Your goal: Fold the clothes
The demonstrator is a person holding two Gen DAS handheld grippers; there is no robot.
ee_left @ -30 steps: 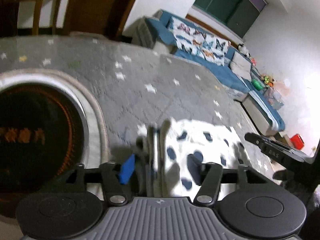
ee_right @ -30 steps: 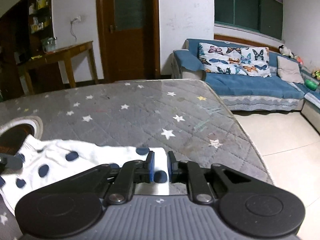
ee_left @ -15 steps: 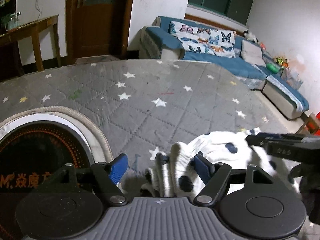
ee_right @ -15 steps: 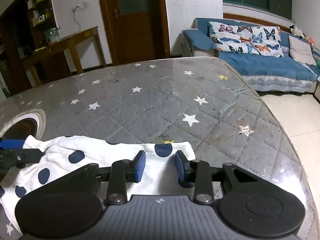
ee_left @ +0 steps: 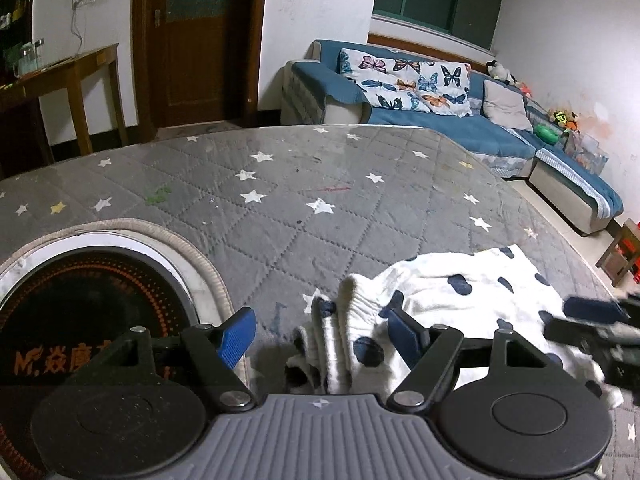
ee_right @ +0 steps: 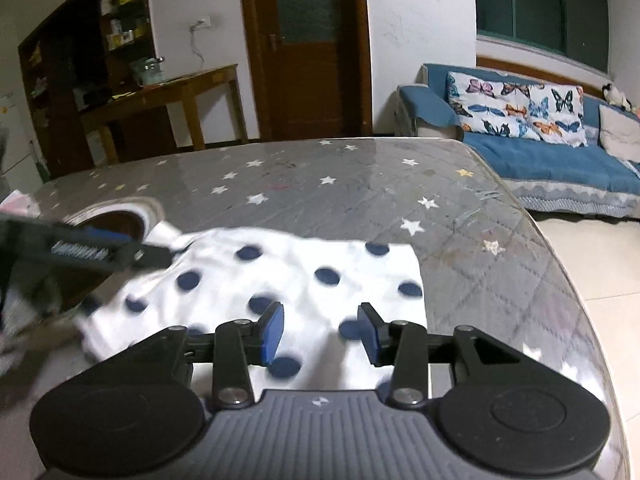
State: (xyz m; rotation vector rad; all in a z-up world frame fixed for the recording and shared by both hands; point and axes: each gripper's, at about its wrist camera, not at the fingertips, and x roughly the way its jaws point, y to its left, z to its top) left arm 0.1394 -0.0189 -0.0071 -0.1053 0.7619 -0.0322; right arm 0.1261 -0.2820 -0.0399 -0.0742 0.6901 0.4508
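Partly blurred, the spotted garment [ee_right: 280,280] lies under both tongs, left [ee_left: 320,338] and right [ee_right: 320,334], each spread wide.

The right claw [ee_right: 320,330] hangs wide open over the white shirt with blue dots [ee_right: 280,280], which lies flat near the right edge of the gray star table [ee_right: 360,188], while the left claw [ee_right: 92,248] touches the shirt's far left end.

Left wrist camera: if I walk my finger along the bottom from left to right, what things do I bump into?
Round black stove → left gripper → spotted cloth → right gripper.
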